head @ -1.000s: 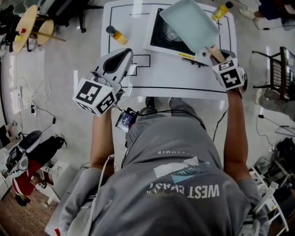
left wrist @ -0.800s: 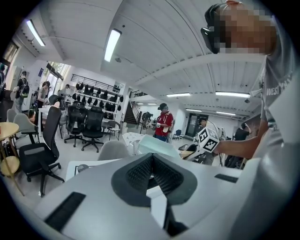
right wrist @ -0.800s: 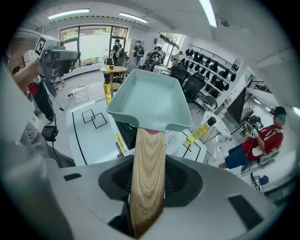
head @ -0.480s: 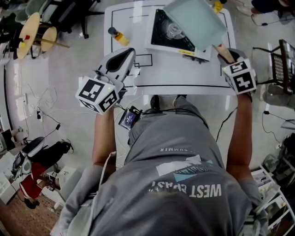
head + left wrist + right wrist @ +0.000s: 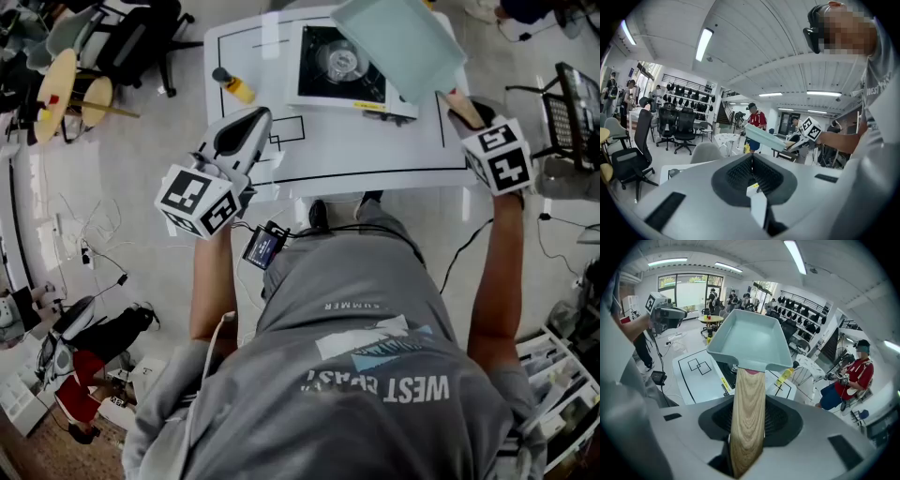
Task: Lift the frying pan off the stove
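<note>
Frying pan [image 5: 398, 42] is up in the air above the stove [image 5: 337, 66], its wooden handle clamped in the right gripper [image 5: 749, 427]. Left gripper [image 5: 752, 173] has its jaws pressed together, empty, over the table's left side. A yellow bottle [image 5: 234, 86] lies left of the stove on the white table [image 5: 375, 155] (black boxes drawn on it). The grey shirt [image 5: 366, 356] reads "SUMMER" and "WEST COAST". Shiny pale floor, office chairs [image 5: 677, 129] around.
</note>
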